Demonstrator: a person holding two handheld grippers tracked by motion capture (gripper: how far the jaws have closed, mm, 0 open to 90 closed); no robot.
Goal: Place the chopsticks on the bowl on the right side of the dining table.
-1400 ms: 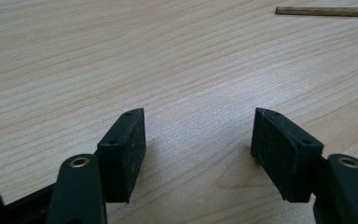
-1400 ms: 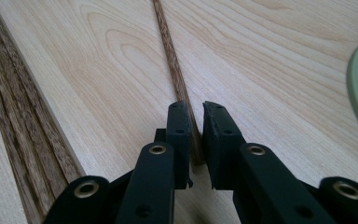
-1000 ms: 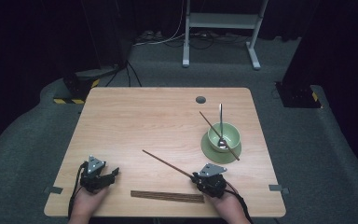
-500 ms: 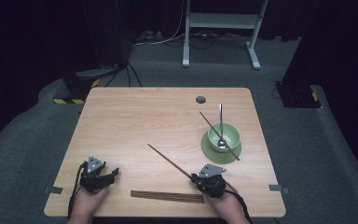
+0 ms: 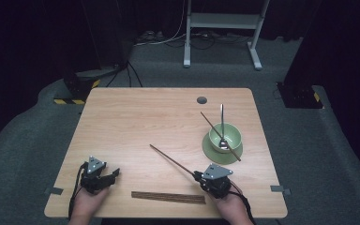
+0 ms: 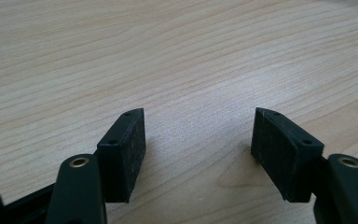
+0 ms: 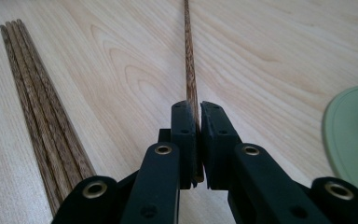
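Now the right tongs (image 5: 198, 176) have just closed on one chopstick (image 5: 171, 160), which slants toward ten o'clock above the table (image 5: 136, 117), swung a little from where it pointed a moment ago. That suggests a firm pickup, likely bound for the green bowl (image 5: 225, 137) at one o'clock, beside another chopstick and a spoon. The left tongs (image 5: 114, 173) stay apart, empty. More chopsticks (image 5: 168, 197) lie at nine o'clock.

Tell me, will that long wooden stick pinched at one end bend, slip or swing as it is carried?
Probably stiff: the chopstick runs dead straight out from the right tool, with no sag. It may pivot or slip, since the pads grip only its very end and most of its length hangs free. It looks light, being thin wood like the bundle on the table.
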